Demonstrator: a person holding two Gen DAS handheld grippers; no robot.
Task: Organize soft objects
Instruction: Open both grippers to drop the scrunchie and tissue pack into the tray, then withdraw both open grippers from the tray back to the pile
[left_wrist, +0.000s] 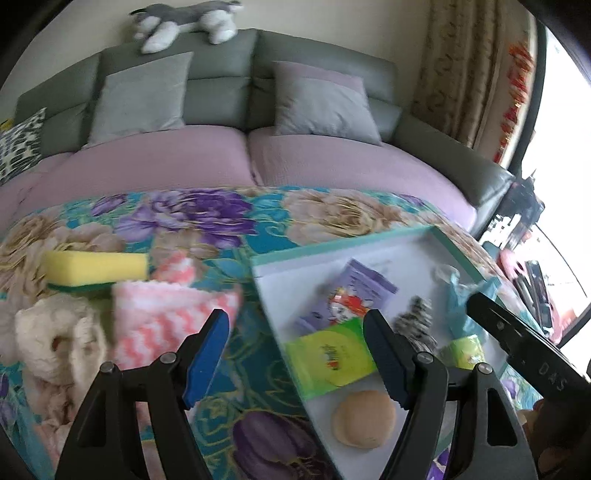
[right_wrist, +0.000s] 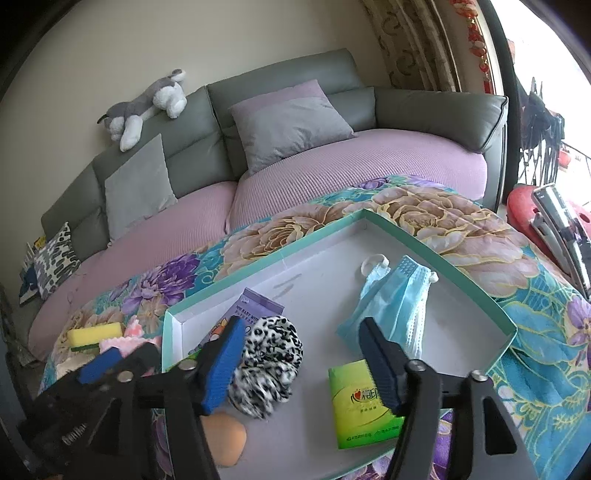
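Left wrist view: left tongs apart, empty, above the blanket between tray and pink cloth | right tongs apart over tray | we should go left, low, and pinch one cloth edge only.

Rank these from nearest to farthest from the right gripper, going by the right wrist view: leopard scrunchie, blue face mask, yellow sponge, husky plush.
From the right gripper, open over the tray:
1. Leopard scrunchie, against its left finger, in the tray.
2. Blue face mask, just ahead, toward the tray's far right.
3. Yellow sponge, off to the left on the floral blanket.
4. Husky plush, far back on the sofa's backrest.
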